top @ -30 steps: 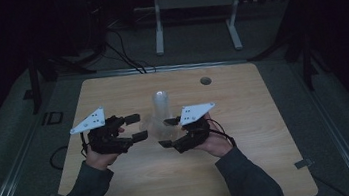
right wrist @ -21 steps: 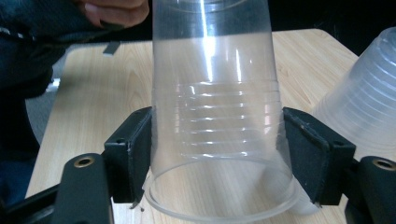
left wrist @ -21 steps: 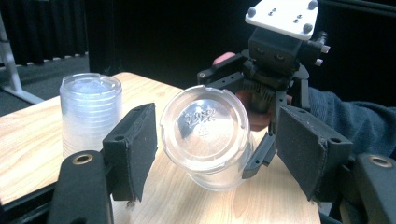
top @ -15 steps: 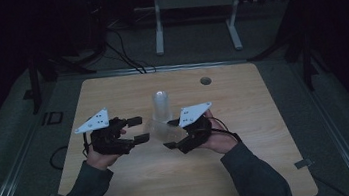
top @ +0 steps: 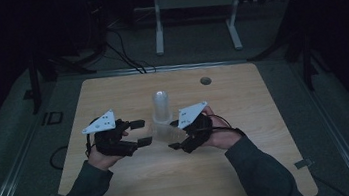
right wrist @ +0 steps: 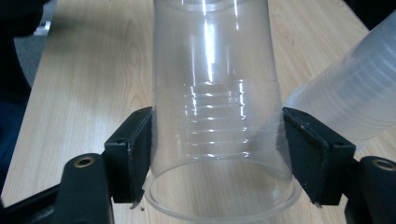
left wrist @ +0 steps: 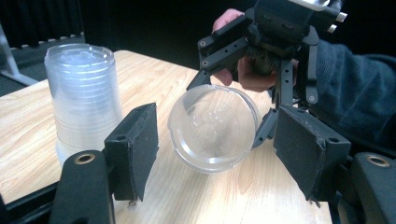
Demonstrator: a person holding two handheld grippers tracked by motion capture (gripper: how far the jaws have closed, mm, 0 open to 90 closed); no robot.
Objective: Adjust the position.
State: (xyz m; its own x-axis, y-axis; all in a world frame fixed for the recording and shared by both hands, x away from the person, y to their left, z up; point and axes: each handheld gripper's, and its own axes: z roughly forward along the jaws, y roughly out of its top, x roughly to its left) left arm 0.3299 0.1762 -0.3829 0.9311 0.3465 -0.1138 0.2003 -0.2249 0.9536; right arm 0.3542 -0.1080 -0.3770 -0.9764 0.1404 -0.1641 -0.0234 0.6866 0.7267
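My right gripper [top: 175, 140] squeezes a clear cup [top: 166, 133] near its rim. The cup lies sideways above the table [top: 243, 99], bottom pointing toward nine o'clock at my left gripper [top: 139, 133], whose jaws stand wide and empty.

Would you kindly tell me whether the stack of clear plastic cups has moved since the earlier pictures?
No. The stack of clear plastic cups stands at the same spot, left of the table's dark round hole.
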